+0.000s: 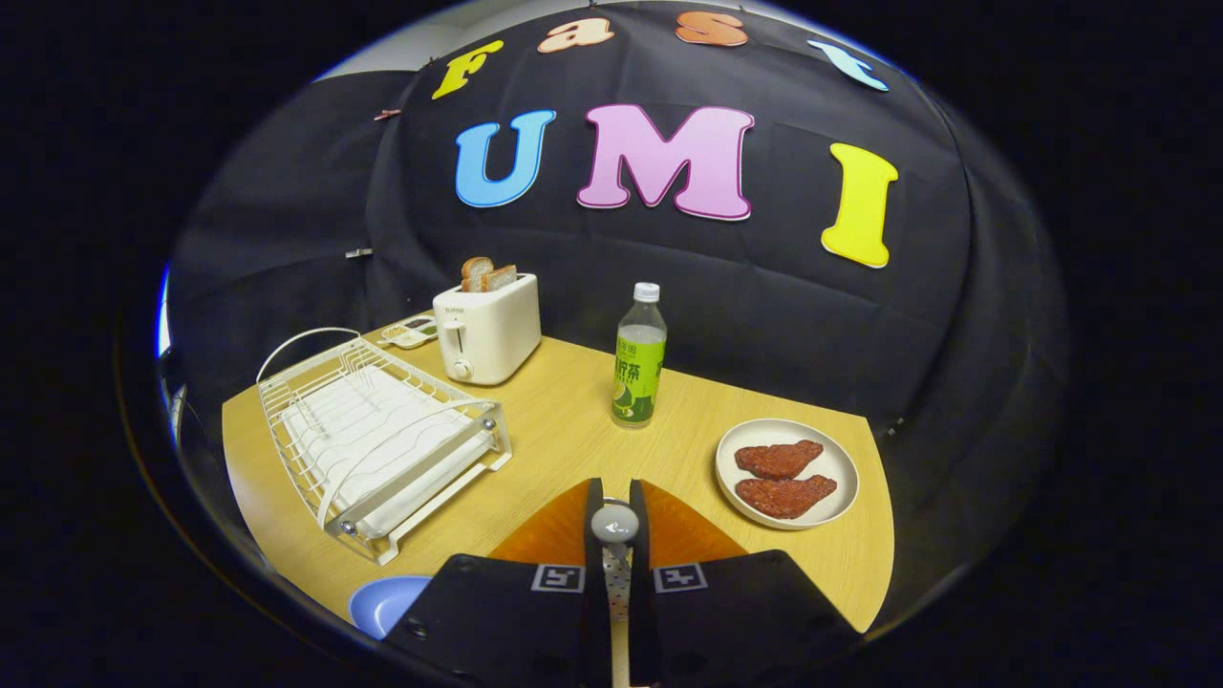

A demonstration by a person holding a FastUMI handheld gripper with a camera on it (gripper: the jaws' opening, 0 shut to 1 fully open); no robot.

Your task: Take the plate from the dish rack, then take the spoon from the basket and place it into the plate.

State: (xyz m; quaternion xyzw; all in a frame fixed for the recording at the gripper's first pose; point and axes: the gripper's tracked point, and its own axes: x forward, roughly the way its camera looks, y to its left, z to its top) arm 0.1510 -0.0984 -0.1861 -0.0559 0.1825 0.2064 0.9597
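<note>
The gripper (612, 524) has both fingers pressed on a smooth metal spoon (613, 523), its rounded bowl pointing forward. Left of the fingers lies the round blue plate (387, 603); beyond that plate stands the white wire dish rack (377, 435).

Even, fairly bright light falls from above on the tabletop (564, 420), leaving short soft shadows. Focus is sharp mid-scene; fisheye bending curves the tabletop's edges, and its far corners dim.
</note>
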